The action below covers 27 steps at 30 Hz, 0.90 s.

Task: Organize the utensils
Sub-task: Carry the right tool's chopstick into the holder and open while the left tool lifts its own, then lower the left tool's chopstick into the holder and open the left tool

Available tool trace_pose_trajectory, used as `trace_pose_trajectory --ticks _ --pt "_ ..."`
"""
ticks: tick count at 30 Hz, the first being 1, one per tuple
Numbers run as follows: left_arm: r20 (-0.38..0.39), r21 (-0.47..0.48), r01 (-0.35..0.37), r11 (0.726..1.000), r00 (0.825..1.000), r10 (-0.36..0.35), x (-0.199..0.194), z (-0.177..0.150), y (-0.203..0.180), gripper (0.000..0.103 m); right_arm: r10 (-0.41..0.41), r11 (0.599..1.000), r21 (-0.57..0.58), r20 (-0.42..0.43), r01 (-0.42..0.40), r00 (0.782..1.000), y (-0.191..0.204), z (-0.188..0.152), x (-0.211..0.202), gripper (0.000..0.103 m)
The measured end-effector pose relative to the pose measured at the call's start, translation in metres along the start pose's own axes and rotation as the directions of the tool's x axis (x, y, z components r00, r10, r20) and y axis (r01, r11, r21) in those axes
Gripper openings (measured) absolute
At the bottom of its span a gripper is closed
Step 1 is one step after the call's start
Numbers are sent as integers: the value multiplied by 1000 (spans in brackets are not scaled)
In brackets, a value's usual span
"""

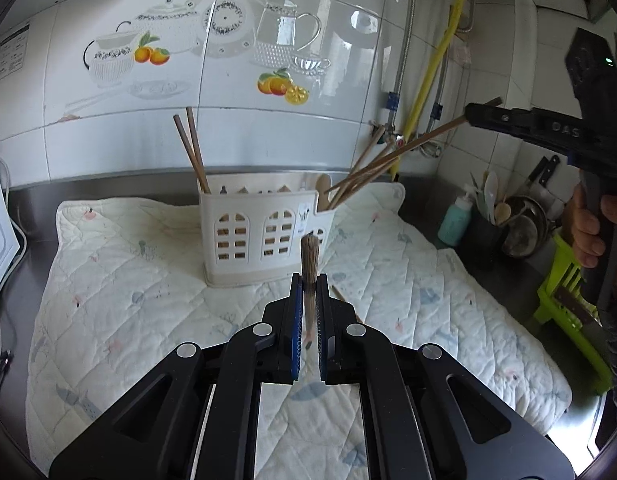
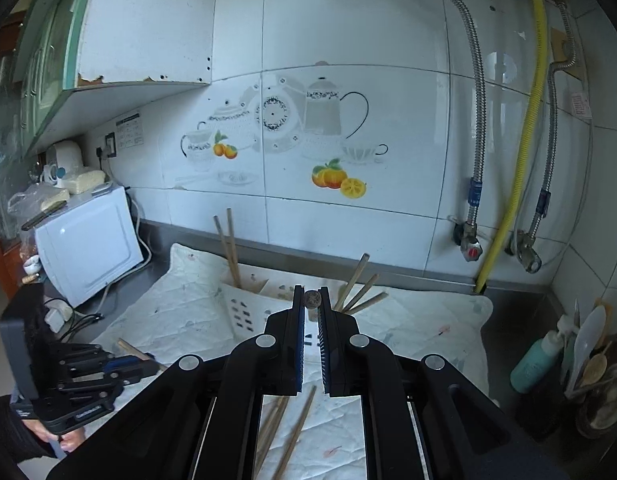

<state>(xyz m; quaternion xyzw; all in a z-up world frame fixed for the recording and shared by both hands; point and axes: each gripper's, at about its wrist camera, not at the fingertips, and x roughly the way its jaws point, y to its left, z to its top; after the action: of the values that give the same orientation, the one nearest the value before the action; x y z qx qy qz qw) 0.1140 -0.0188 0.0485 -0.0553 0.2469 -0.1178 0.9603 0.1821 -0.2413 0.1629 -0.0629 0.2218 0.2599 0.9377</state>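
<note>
A white utensil holder [image 1: 264, 232] stands on a quilted mat [image 1: 148, 280], with two chopsticks [image 1: 192, 152] in its left compartment and several chopsticks plus a wooden spoon [image 1: 323, 192] at its right end. My left gripper [image 1: 308, 280] is shut on a chopstick [image 1: 309, 264], held end-on in front of the holder. My right gripper [image 2: 312, 294] is shut on a chopstick [image 2: 312, 299] above the holder [image 2: 252, 308]; in the left wrist view that chopstick [image 1: 412, 146] slants down into the holder's right end. Loose chopsticks [image 2: 292, 436] lie on the mat below.
A white microwave [image 2: 88, 240] stands at the left. A teal bottle [image 1: 454, 222], a dark pot of utensils [image 1: 488, 228] and a green rack [image 1: 568, 300] stand at the right. Pipes and a yellow hose [image 2: 524, 140] run down the tiled wall.
</note>
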Motion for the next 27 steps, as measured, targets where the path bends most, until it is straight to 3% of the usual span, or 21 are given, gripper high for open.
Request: trace_pose_trajectory --ticks 15,17,23,27 --pt "49 35 -24 999 999 22 1 47 9 5 -4 999 51 -209 15 978 -19 43 97 8" --pt "58 28 -15 1000 998 14 1 55 10 5 7 998 55 -211 5 978 -21 43 104 9" --pt "125 46 -44 998 991 38 -8 88 12 5 -45 999 -6 -149 45 988 -13 40 94 29" --pt "178 55 -70 996 982 59 -14 115 15 5 -53 998 -30 -109 50 993 -7 34 75 31"
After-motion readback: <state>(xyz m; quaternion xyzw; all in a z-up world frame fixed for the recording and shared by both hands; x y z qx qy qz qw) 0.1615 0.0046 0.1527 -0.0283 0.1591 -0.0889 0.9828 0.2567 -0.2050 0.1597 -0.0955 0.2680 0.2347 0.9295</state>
